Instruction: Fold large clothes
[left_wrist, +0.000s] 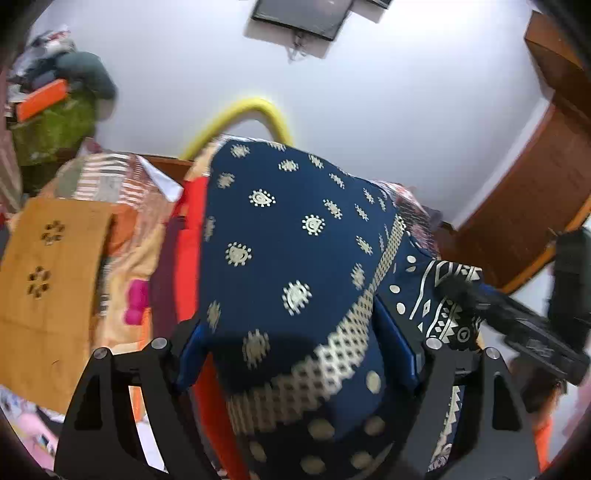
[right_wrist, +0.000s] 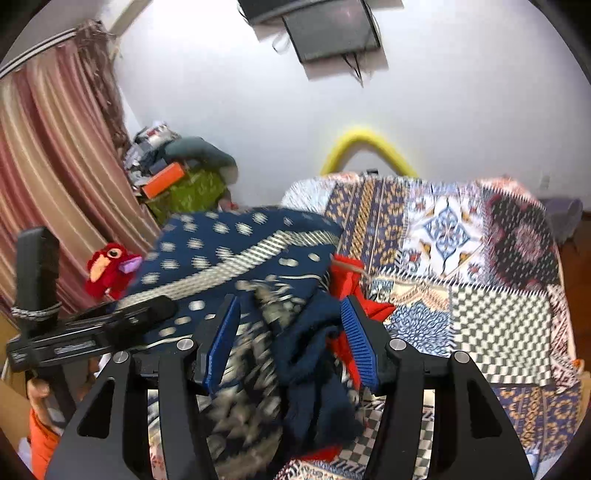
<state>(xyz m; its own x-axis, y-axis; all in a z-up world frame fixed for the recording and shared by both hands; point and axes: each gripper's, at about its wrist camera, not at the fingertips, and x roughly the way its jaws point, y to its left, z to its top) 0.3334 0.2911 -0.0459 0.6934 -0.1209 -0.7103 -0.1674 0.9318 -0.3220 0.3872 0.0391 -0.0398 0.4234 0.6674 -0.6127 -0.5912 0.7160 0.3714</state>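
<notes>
Both grippers, left (left_wrist: 295, 354) and right (right_wrist: 290, 343), half-open yet pinching the navy gold-printed, red-lined fabric garment (left_wrist: 280, 236); bunched at 12 o'clock above the patchwork bedspread (right_wrist: 480, 258), folding barely begun.

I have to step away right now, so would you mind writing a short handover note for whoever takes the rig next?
Left gripper: blue pads either side of the navy printed garment, fabric bunched between them; a firm clamp can't be confirmed.
Right gripper: same garment, with red lining between its pads, grip likewise unclear.
Garment is raised above the patchwork bedspread, crumpled.
Done: lifted. Left: spread it flat, then fold.
</notes>
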